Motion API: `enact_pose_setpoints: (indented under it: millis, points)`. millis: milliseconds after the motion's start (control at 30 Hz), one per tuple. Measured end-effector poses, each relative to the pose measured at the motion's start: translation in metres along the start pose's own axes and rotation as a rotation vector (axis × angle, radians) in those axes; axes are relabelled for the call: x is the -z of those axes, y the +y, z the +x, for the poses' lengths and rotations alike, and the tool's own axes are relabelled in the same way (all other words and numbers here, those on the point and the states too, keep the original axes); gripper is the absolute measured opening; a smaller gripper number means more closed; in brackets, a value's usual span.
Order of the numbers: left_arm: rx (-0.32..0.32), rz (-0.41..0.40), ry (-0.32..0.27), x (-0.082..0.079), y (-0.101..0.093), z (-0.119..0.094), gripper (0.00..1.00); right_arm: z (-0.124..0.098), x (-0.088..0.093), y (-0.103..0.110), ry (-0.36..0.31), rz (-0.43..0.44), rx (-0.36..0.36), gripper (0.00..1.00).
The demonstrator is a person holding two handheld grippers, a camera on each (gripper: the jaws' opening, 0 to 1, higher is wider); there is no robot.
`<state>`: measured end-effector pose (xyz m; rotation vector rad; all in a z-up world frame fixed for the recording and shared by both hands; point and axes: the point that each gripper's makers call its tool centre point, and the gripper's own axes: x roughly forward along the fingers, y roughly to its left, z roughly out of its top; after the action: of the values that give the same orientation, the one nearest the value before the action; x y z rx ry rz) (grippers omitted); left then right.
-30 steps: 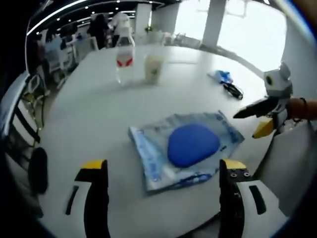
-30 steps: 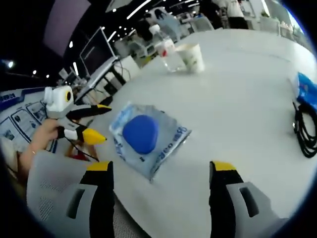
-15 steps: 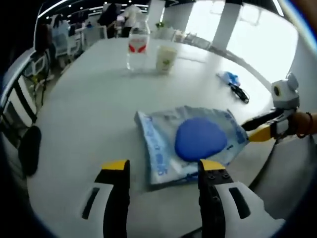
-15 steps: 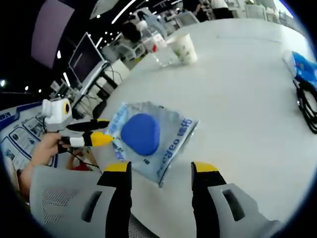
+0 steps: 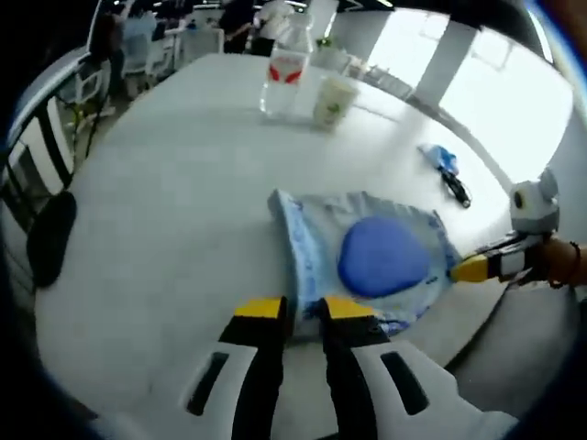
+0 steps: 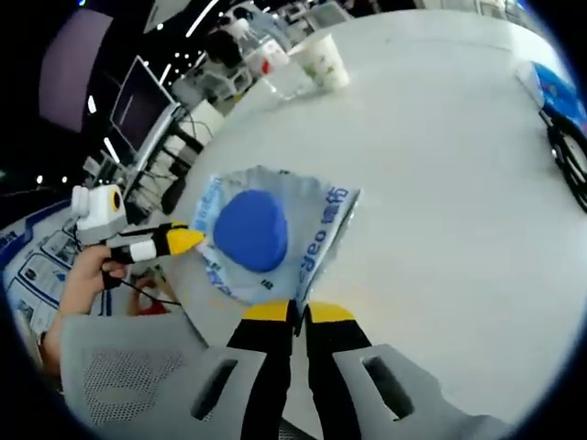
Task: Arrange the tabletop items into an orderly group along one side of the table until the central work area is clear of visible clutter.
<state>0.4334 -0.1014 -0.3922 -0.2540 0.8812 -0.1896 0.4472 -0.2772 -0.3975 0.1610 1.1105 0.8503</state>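
On the white round tabletop [image 5: 165,202], as seen in the left gripper view, a clear plastic bag [image 5: 367,261] with blue printing lies flat near the close edge, with a blue rounded object [image 5: 383,259] inside it. The left gripper [image 5: 301,307] rises from the bottom of the view with its yellow-tipped jaws drawn together on the bag's near edge. At the right, the right gripper [image 5: 463,269], held by a hand [image 5: 559,261], has its jaws together at the bag's opposite corner. Far across the tabletop stand a water bottle [image 5: 286,69] with a red label and a paper cup [image 5: 334,99], just beside each other. A blue packet [image 5: 438,156] and a black cable [image 5: 457,186] lie well apart to the right. Turning to the right gripper view, the right gripper [image 6: 298,312] has its jaws together on the bag's [image 6: 275,234] near corner, and the left gripper [image 6: 188,240] pinches the bag's far left edge. The bottle [image 6: 261,64] and cup [image 6: 323,62] stand at the top, and the cable [image 6: 570,165] lies at the right edge of the tabletop [image 6: 440,183].
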Motion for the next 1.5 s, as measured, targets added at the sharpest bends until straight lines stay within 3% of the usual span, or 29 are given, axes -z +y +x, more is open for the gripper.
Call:
enact_pose_setpoints:
  millis: [200, 333, 567, 1067, 1500]
  points:
    - [-0.001, -0.023, 0.017, 0.003, 0.001, 0.002, 0.07, 0.001, 0.001, 0.001, 0.007, 0.007, -0.008, 0.04]
    - [-0.017, 0.033, 0.032, 0.003, -0.001, 0.004, 0.04, 0.001, 0.002, 0.003, 0.015, -0.003, -0.017, 0.02]
    - [-0.044, 0.052, 0.037, -0.005, -0.003, -0.001, 0.02, -0.004, -0.002, 0.005, 0.006, -0.027, -0.032, 0.01]
    - [0.024, 0.077, 0.046, -0.02, -0.031, -0.009, 0.0, -0.03, -0.016, -0.008, -0.026, -0.051, -0.01, 0.01]
    - [0.11, 0.169, 0.061, -0.041, -0.066, -0.007, 0.0, -0.069, -0.046, -0.028, -0.145, 0.031, 0.02, 0.01]
